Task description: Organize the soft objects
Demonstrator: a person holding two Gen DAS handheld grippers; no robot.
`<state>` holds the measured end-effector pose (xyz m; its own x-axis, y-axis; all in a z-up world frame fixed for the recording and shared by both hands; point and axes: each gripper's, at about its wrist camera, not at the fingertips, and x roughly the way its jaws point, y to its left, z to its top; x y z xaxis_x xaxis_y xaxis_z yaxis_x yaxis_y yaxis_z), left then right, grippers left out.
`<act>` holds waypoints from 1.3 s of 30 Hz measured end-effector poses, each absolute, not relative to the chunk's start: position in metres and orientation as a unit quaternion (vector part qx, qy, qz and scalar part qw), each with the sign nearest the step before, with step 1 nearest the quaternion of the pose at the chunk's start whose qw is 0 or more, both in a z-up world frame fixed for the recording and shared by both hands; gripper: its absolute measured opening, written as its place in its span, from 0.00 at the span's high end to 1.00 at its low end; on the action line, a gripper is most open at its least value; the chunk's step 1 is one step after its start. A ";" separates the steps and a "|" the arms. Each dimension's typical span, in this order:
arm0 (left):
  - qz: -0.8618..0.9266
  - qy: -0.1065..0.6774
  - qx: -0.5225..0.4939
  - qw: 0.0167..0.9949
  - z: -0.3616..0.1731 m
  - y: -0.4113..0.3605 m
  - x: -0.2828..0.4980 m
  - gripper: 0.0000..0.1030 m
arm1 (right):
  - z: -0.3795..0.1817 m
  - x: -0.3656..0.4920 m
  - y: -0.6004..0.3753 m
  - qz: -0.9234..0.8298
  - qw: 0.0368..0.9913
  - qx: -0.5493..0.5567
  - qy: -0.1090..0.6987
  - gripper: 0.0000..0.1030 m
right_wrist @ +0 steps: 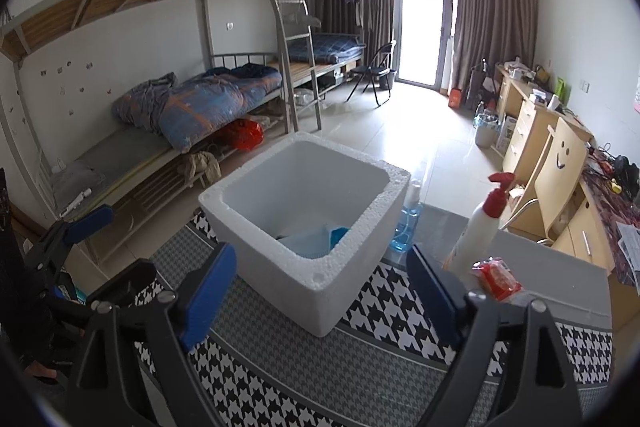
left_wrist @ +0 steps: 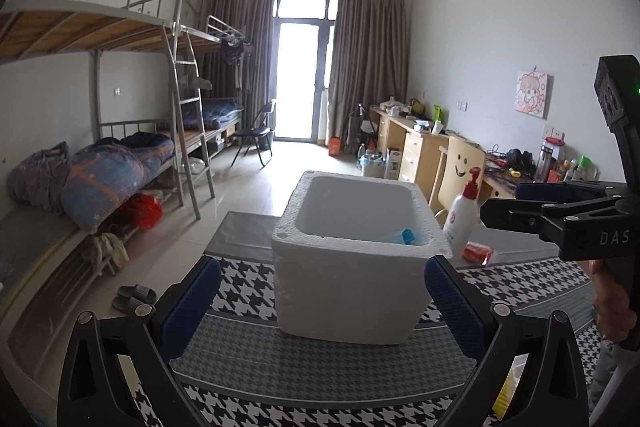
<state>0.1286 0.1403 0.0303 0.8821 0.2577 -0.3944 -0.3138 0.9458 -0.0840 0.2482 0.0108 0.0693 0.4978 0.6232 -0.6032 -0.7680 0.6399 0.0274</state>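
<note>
- Our left gripper point(left_wrist: 322, 301) fills the bottom of the left wrist view with its blue pads spread wide and nothing between them.
- Our right gripper point(right_wrist: 320, 291) is likewise spread and empty; from the left wrist camera it enters at the right edge of the frame, above the cloth.
- The white foam box point(right_wrist: 304, 227) stands upright and lidless on the houndstooth tablecloth point(right_wrist: 360, 379), centre frame in both views, straight ahead of both pairs of tongs.
- Inside it, at the bottom, lies something pale blue point(right_wrist: 316, 241); we take it for a soft pack or pouch, but the box wall hides too much of it to say.
- The soft thing still outside the box is, in our judgement, the red packet point(right_wrist: 496, 279), lower right of the right wrist view, lying flat just beside the base of the white pump bottle point(right_wrist: 476, 231).
- The packet sits just past the right gripper's right finger, its long axis running roughly from upper left to lower right in that frame.
- In the left wrist view the packet point(left_wrist: 478, 251) lies beyond the box's right corner, so we judge the right hand nearer and better placed.
- A blue spray bottle point(right_wrist: 406, 227) stands behind the box, touching or nearly touching its far wall.
</note>
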 end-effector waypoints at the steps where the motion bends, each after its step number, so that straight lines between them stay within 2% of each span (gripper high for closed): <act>1: 0.147 0.190 -0.071 0.968 0.032 0.138 0.127 0.01 | 0.070 0.245 0.008 0.407 0.858 -0.121 0.290 0.13; 39: 0.058 0.110 -0.025 0.992 0.070 0.058 0.079 0.01 | 0.084 0.169 -0.103 0.369 0.909 -0.067 0.183 0.13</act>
<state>0.0786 0.0581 0.0697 0.9691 0.1102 -0.2207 -0.1211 0.9920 -0.0364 0.1692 -0.1027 0.0837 0.6605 0.6468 -0.3812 -0.6955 0.7184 0.0139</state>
